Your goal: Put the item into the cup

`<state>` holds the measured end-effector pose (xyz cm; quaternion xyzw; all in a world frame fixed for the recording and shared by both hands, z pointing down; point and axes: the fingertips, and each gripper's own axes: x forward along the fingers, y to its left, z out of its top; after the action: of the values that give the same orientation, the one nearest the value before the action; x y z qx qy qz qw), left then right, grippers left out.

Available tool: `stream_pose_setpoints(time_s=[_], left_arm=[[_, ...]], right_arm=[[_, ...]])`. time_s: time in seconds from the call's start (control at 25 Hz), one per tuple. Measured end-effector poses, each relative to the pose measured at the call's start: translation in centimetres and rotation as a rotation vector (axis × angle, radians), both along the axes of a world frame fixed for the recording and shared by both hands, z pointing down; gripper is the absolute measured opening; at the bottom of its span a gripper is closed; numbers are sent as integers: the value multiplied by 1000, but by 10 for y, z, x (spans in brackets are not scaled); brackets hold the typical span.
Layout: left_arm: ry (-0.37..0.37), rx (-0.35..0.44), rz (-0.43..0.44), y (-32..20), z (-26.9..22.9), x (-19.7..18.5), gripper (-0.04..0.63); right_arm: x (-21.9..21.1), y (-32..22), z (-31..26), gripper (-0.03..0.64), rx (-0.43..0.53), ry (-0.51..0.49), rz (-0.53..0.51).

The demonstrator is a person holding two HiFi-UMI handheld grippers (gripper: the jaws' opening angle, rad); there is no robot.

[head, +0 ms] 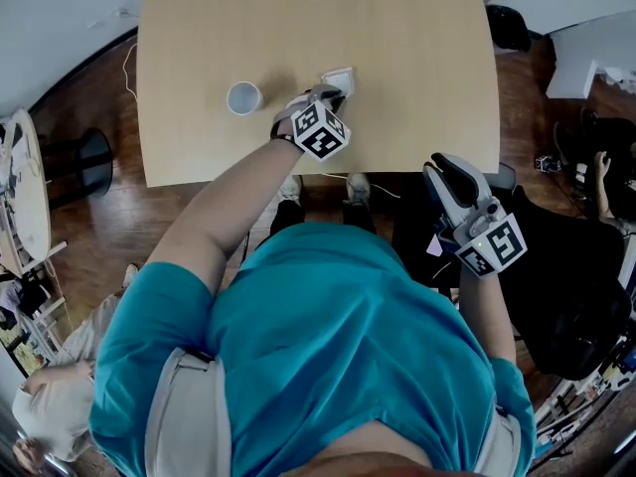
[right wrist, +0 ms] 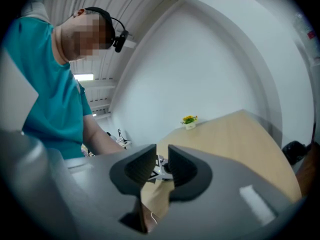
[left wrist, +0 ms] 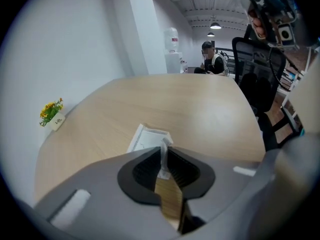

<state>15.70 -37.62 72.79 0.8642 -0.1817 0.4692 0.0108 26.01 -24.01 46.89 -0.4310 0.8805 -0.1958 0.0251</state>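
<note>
Left tongs [left wrist: 163, 156] pinching packet [left wrist: 148, 137] — wooden table [head: 397, 48], wood floor [head: 109, 217]

1. A table [head: 417, 58] with a light wood-grain top and rounded corners is seen standing on a dark wooden floor [head: 89, 217].
2. A pale cup [head: 243, 97] is set upright on the table, mouth up, towards the person's edge.
3. A flat white item [head: 340, 78] is laid near the cup, to its right in the head view and apart from it.
4. A small pot of yellow flowers [left wrist: 52, 114] is placed at the table's edge by the white wall, well apart from both.
</note>
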Motion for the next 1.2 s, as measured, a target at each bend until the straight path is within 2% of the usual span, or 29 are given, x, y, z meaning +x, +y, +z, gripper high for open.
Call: stream_pose_setpoints(time_s=[0.16,0.32,0.44,0.64,0.8,0.92,1.04,1.2], left_arm=[[48,-38,-2,8,-15,3,18],[143,-80,-29,30,-52,-1,11],[188,-113,-53,46,-82,-23,11],[223,-139,-108,53,-132,-81,11],[219,-129,-166,43,-167,-127,11],[188,-109,-192,24,-183,-160,11],[134,-110,-211,5,-180,-185,11],[79,-138,-195,-13,-164,-192,11]], right_arm=[[-9,-3,-5,64,3,4,-17],[-24,-10,-9,64,16,-2,-50],[-44,-18,-13,64,29,-6,-91],[-77,-33,-17,64,43,-17,-150],[-94,-39,-17,64,48,-25,-185],[-109,-44,-17,64,49,-26,-201],[-117,-48,-16,64,43,-26,-207],[-122,-51,-14,64,32,-24,-206]])
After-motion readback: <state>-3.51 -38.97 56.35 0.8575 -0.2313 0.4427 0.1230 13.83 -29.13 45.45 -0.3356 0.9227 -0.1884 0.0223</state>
